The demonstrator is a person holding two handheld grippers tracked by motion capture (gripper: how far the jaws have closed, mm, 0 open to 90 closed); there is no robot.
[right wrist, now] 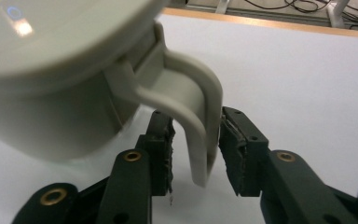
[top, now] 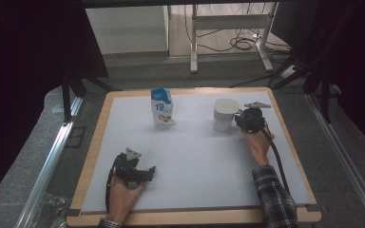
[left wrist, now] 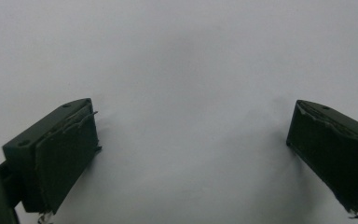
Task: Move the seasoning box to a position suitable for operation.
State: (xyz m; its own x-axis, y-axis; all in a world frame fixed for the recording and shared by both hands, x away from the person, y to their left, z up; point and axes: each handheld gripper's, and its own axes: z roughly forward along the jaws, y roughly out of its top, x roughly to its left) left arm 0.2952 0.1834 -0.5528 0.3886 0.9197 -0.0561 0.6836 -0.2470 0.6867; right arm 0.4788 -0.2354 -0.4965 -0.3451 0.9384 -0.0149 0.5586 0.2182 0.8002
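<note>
A white lidded jug (top: 225,114) stands at the back right of the white mat (top: 195,156). In the right gripper view its curved handle (right wrist: 200,107) hangs down between the jaws of my right gripper (right wrist: 196,149). The right pad lies against or very near the handle, while a narrow gap remains at the left pad. In the high view the right gripper (top: 240,119) sits just right of the jug. My left gripper (top: 149,172) rests on the mat at the front left. Its jaws (left wrist: 191,154) stand wide apart with nothing between them.
A blue and white pouch (top: 162,108) stands upright at the back centre of the mat. The wooden table edge (top: 190,216) frames the mat. Metal rails run along both sides, and desk legs with cables lie on the floor beyond the table.
</note>
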